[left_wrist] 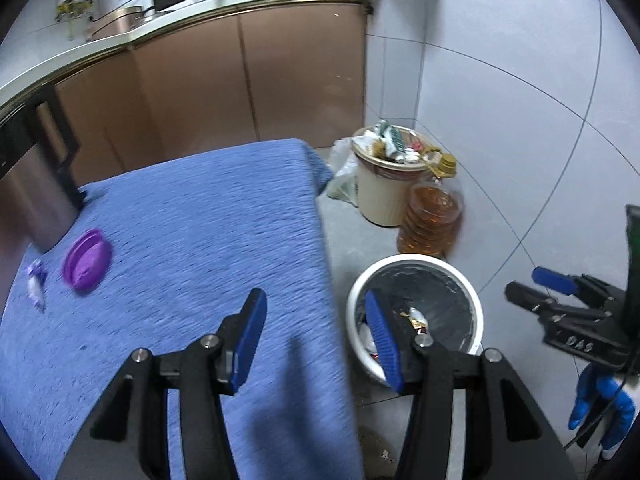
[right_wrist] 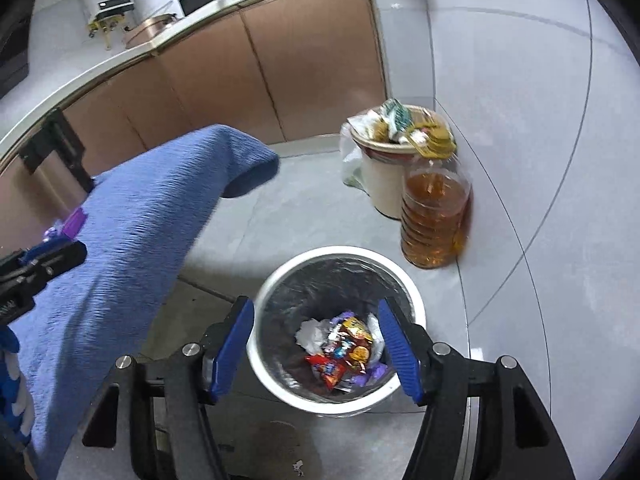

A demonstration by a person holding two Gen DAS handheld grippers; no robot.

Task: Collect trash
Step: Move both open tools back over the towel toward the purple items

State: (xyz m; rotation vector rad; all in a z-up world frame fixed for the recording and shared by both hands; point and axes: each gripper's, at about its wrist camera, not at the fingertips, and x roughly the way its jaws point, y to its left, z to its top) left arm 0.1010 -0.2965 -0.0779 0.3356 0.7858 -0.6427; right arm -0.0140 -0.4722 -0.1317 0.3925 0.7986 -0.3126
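A white bin with a black liner (left_wrist: 356, 292) (right_wrist: 404, 276) stands on the floor beside the blue-clothed table (left_wrist: 192, 216) (right_wrist: 132, 232). Wrappers and crumpled paper (right_wrist: 340, 348) lie in its bottom. A falling wrapper (left_wrist: 416, 318) shows inside the bin in the left wrist view. My left gripper (left_wrist: 316, 316) is open and empty, over the table's right edge and the bin. My right gripper (right_wrist: 316, 328) is open and empty above the bin; it also shows in the left wrist view (left_wrist: 532, 288). A purple lid (left_wrist: 86, 259) and a small purple-white wrapper (left_wrist: 35, 282) lie on the table's left side.
A steel container (left_wrist: 36, 184) stands at the table's far left. A full cream bin (left_wrist: 384, 184) (right_wrist: 384, 168) and a bottle of amber oil (left_wrist: 432, 216) (right_wrist: 434, 216) stand in the corner by the tiled wall. Brown cabinets (left_wrist: 240, 80) run behind.
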